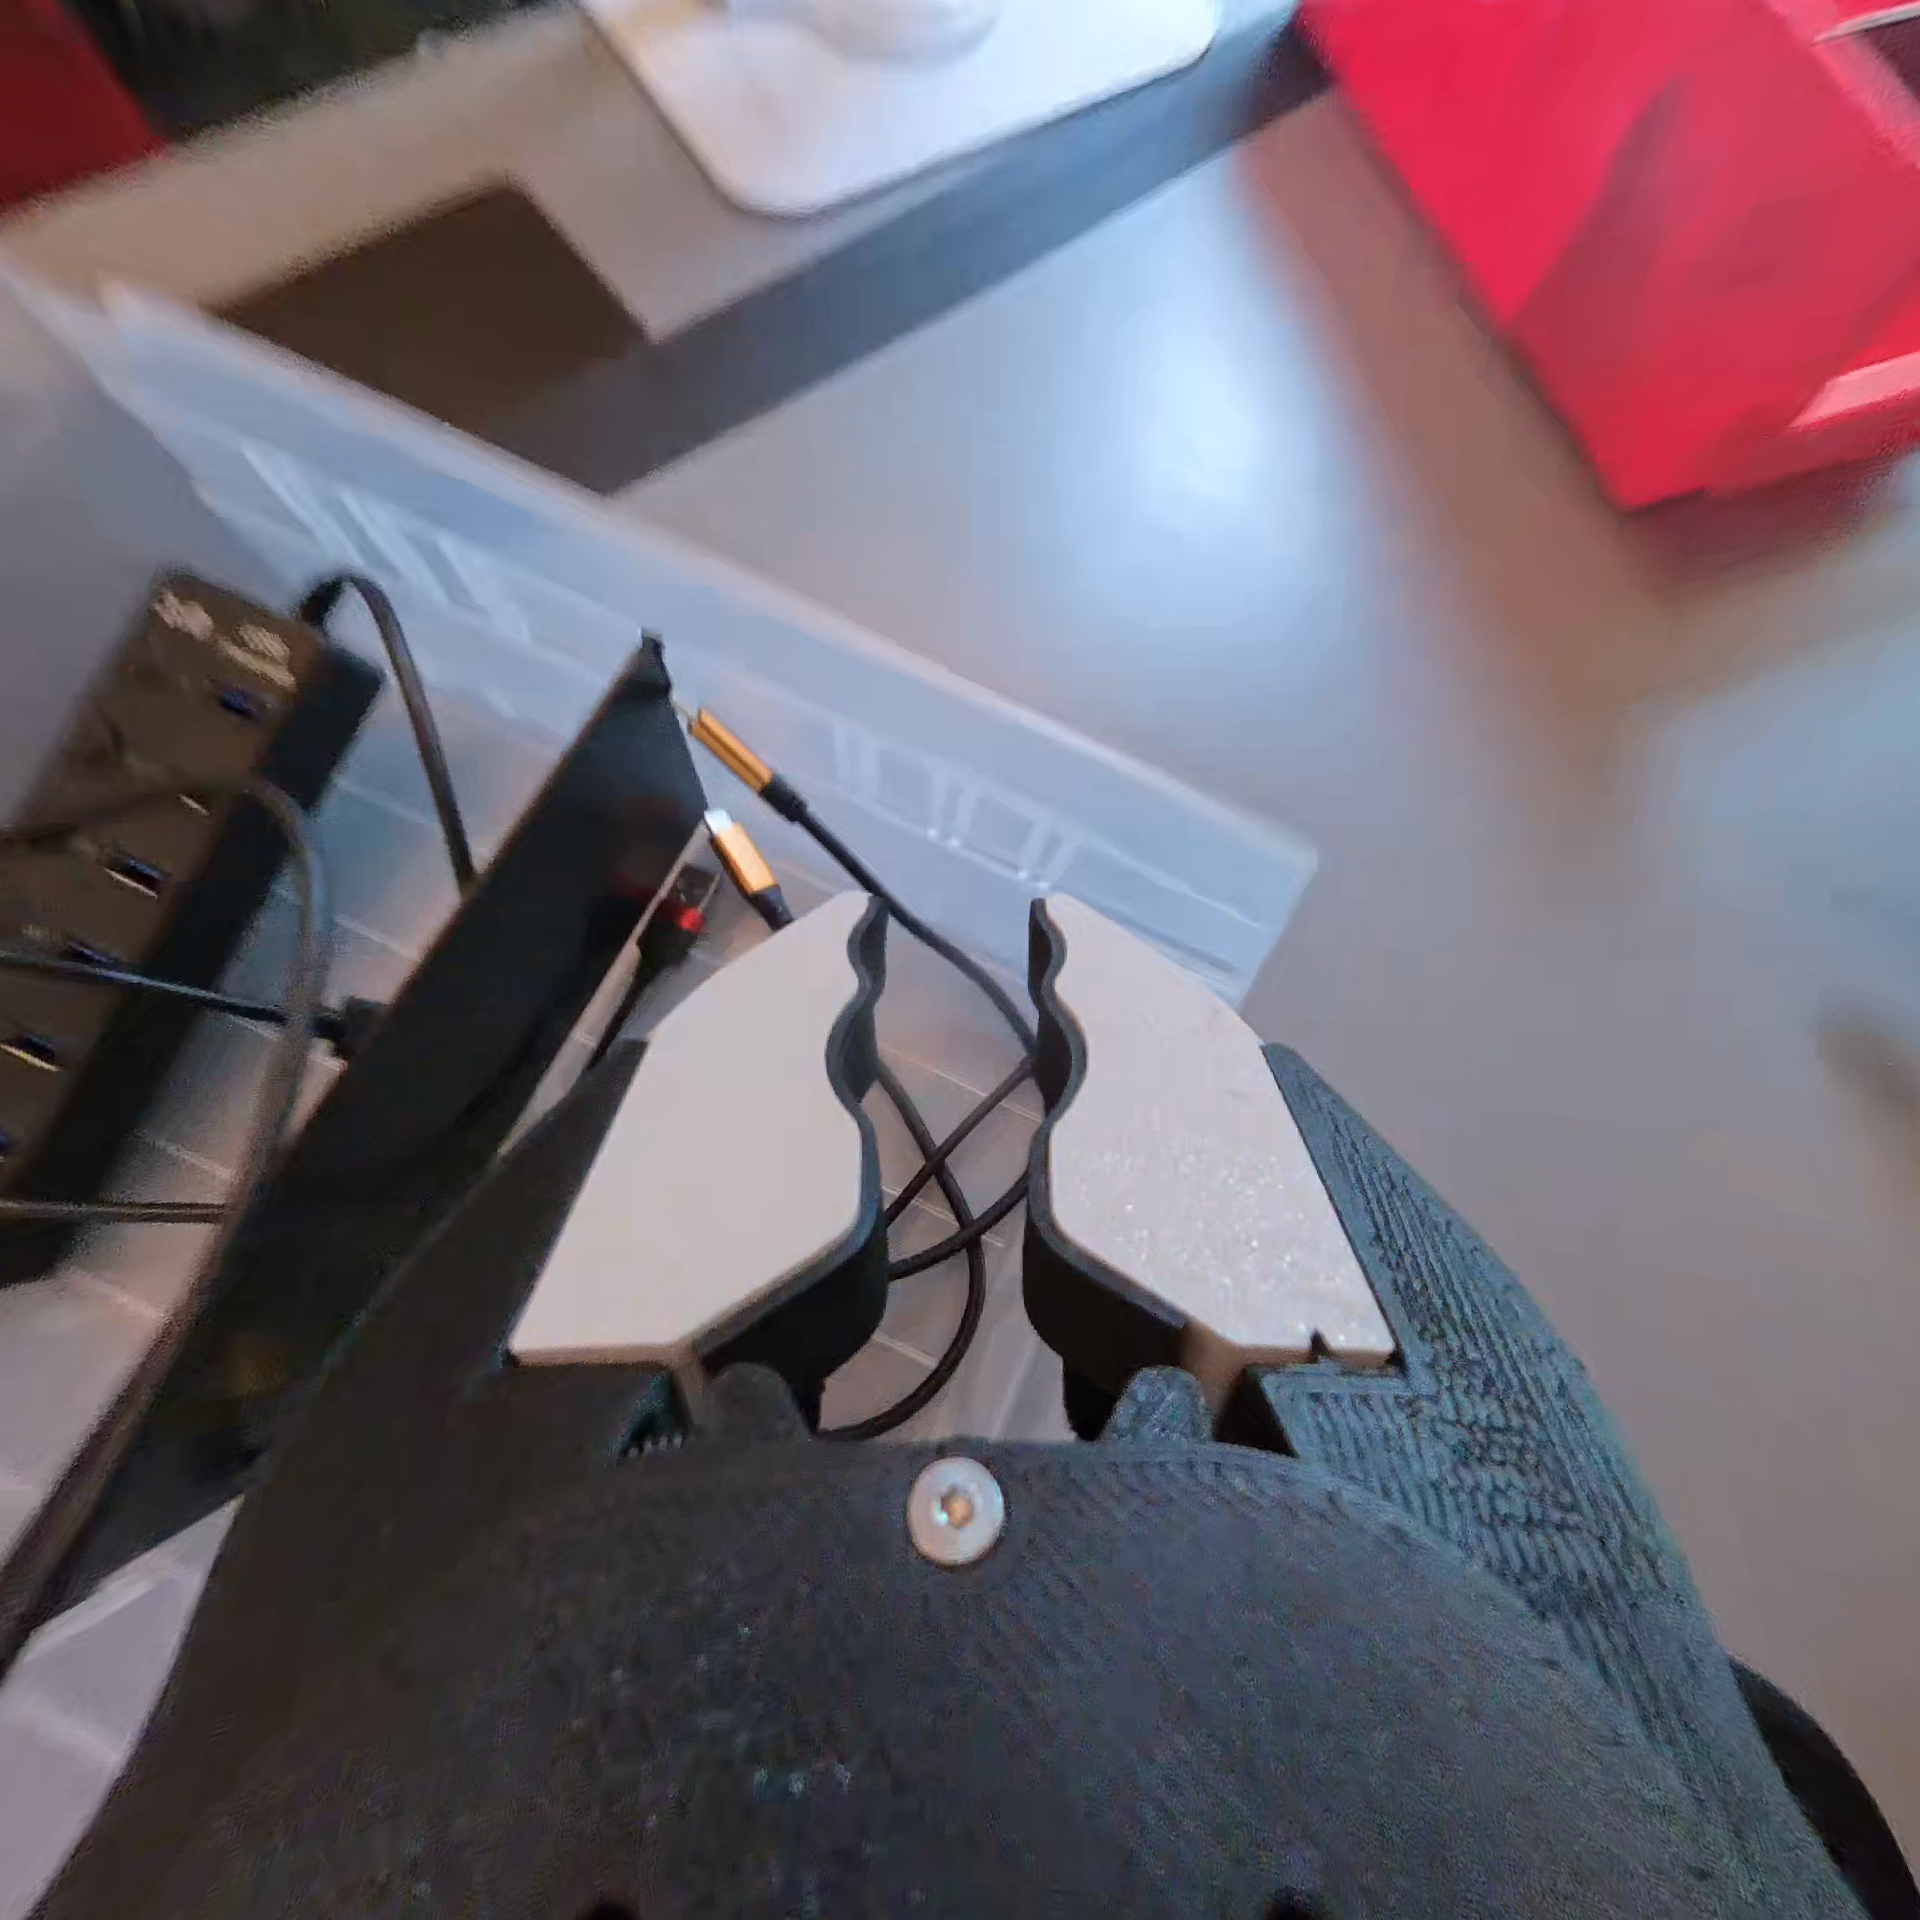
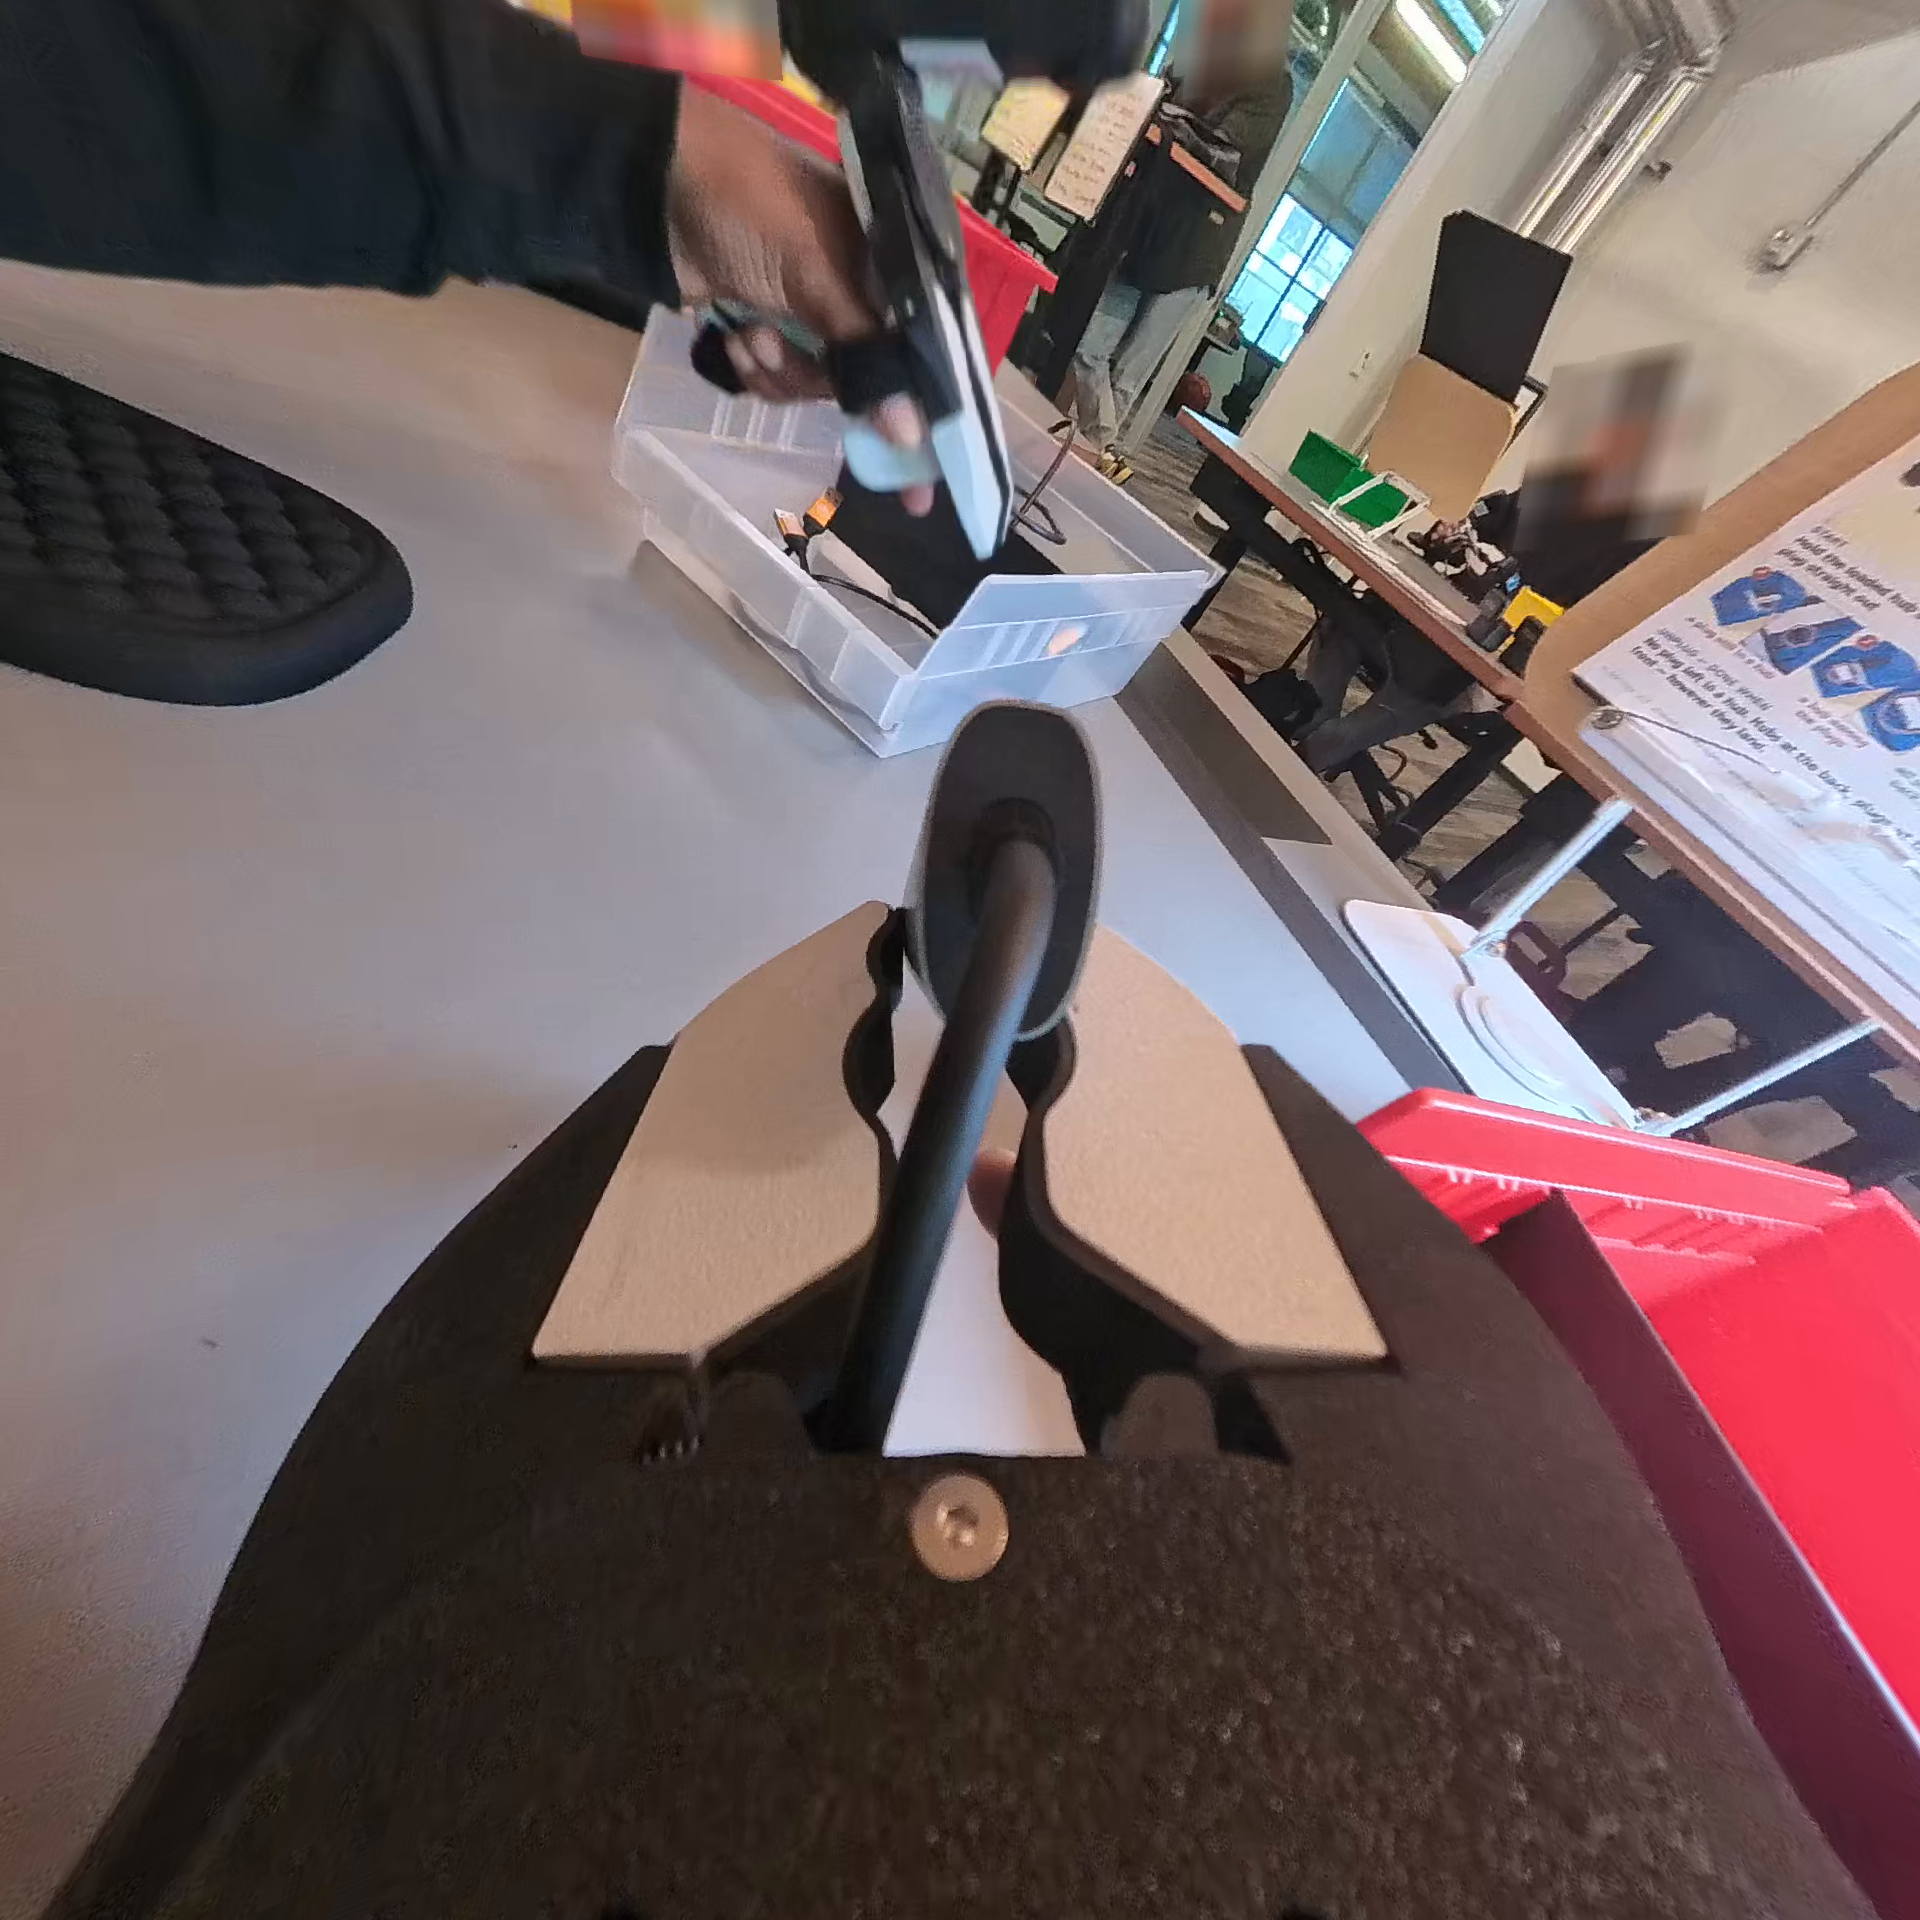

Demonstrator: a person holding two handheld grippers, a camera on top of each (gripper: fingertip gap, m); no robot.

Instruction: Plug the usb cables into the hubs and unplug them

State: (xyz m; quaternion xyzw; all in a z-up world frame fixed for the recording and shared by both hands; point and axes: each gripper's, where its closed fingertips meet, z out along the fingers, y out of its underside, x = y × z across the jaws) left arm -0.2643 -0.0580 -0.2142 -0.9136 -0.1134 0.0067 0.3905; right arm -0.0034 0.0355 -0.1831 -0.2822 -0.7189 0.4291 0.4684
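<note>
Left wrist view: left hand-held gripper point(image 1: 956, 925) apart over clear bin point(image 1: 935, 790), gold plugs point(image 1: 732, 750) loose beside black hub point(image 1: 135, 883); right hand-held gripper point(image 2: 971, 940) clamped on grey hub point(image 2: 1003, 862), plugging seemingly pending.

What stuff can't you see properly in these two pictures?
- Grey hub, right wrist view: held end-on in the right tongs, so its ports are hidden.
- Its black lead: runs down behind the tongs' body.
- Black hub, left wrist view: cut off by the left edge and blurred.
- Tall black panel in the clear tray: hides what lies behind it.
- Left tongs: their body covers the cables' lower loops.
</note>
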